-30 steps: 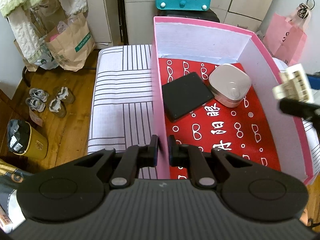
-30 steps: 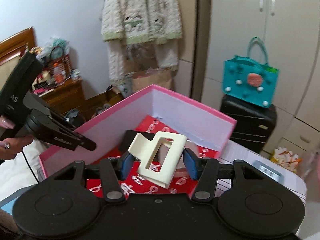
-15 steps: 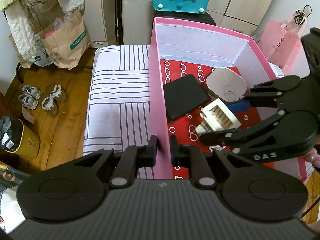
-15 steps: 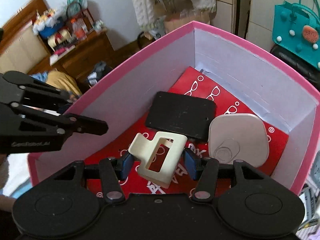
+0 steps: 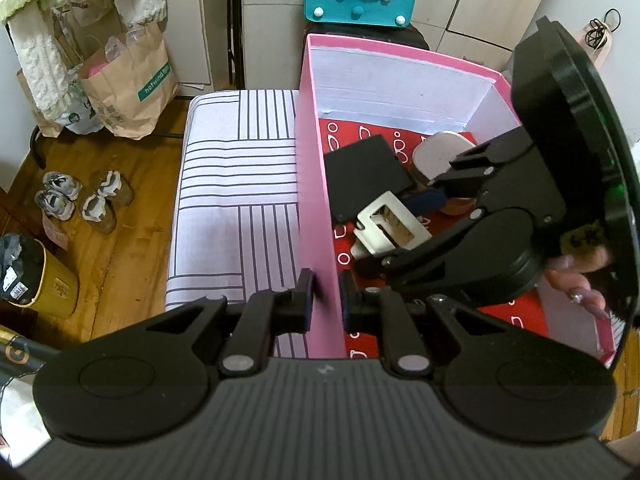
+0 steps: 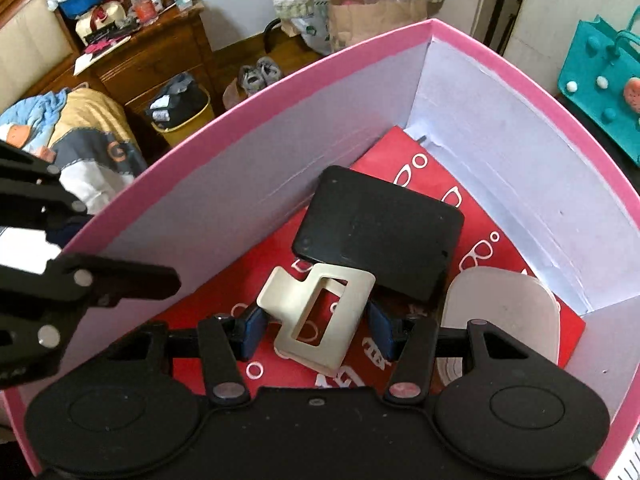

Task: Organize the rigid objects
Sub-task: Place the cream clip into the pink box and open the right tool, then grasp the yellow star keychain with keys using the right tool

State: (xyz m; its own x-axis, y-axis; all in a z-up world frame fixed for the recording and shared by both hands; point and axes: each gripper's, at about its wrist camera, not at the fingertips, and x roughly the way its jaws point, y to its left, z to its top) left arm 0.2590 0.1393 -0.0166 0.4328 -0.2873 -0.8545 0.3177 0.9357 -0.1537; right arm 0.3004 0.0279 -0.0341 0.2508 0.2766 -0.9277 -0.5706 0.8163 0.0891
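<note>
- Inside the pink box [image 6: 280,92], your right gripper [image 6: 316,322] is now low over the red liner [image 6: 500,256]. A second ago it was still up above the rim, so you've swung in and dropped down with the load.
- That load is the cream clip [image 6: 316,312], clamped between the blue pads and hanging just over the liner. I can't tell if it's touching down yet. It sits right at the near edge of the black case [image 6: 380,232], with the beige case [image 6: 500,304] off to the side.
- Your left gripper [image 5: 325,300] is pinched tight on the box's side wall, same spot as before, so the box is braced and shouldn't slide on the striped cushion [image 5: 236,184].
- What it means: you're basically at the drop-off. I'd guess all that's left for this piece is to let go.
- Watch it doesn't land half on the black case and end up tilted.
</note>
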